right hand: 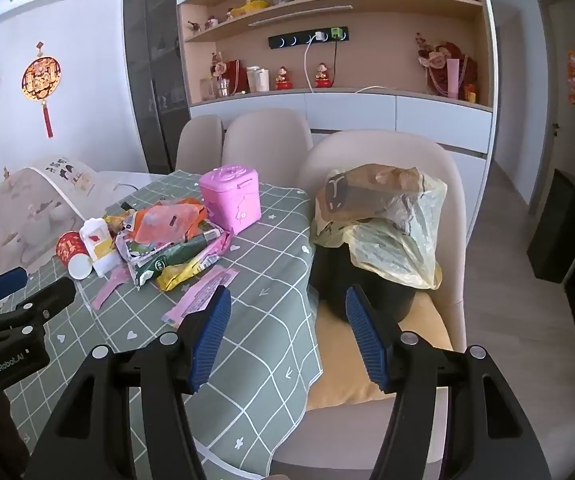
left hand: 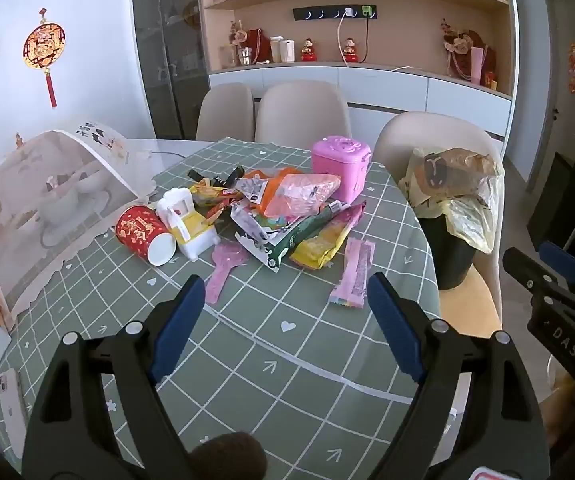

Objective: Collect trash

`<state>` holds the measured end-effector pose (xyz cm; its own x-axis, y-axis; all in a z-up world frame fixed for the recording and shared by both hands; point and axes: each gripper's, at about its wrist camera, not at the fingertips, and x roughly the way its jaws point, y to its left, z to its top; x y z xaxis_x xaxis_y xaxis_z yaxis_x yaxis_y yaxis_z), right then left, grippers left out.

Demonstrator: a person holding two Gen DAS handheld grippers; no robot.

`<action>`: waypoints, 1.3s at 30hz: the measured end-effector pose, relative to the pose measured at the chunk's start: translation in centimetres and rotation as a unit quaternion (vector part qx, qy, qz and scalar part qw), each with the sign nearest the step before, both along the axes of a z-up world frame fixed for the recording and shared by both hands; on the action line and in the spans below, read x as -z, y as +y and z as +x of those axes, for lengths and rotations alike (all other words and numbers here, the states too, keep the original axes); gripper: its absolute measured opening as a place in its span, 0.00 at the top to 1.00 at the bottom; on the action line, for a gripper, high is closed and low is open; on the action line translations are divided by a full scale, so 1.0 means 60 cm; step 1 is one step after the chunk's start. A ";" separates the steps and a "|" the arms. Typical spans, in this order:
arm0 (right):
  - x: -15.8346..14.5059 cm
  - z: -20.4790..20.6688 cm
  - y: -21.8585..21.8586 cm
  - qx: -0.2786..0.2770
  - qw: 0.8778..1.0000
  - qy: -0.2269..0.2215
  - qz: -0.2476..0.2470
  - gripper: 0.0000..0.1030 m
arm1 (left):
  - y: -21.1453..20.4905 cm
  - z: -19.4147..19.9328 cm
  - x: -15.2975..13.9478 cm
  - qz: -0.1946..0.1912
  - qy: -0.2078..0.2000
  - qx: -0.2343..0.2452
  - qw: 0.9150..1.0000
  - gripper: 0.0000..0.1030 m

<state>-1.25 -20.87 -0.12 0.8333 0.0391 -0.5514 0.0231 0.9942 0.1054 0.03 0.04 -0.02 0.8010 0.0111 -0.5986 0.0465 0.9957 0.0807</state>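
Note:
A pile of snack wrappers (left hand: 287, 208) lies on the green checked tablecloth (left hand: 287, 360), with a red paper cup (left hand: 145, 234) on its side at the left and a pink wrapper (left hand: 353, 272) nearest me. A black bin with a yellowish bag (left hand: 455, 200) stands on the chair at the right. My left gripper (left hand: 287, 312) is open and empty above the cloth, short of the pile. My right gripper (right hand: 287, 316) is open and empty at the table's edge, in front of the bin (right hand: 379, 216). The pile (right hand: 167, 240) and the pink wrapper (right hand: 203, 292) show at its left.
A pink toy box (left hand: 339, 164) stands behind the pile and a white and yellow toy chair (left hand: 187, 220) beside the cup. A mesh food cover (left hand: 47, 200) fills the table's left. Beige chairs (left hand: 303, 112) stand around. A phone (left hand: 7, 404) lies at the near left.

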 end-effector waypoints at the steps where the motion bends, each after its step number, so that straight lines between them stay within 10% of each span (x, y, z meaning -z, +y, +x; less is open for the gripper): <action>1: 0.000 0.000 0.000 -0.001 1.000 0.000 0.000 0.45 | 0.000 0.000 0.000 0.001 0.001 -0.002 1.000 0.23; 39: 0.006 0.003 0.011 -0.024 1.000 0.012 0.002 0.45 | 0.011 0.003 0.003 0.003 0.003 -0.021 1.000 0.23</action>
<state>-1.07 -20.23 -0.49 0.8167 0.0817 -0.5712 -0.0225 0.9937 0.1099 0.24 0.68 -0.19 0.7964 0.0477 -0.6029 0.0062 0.9962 0.0870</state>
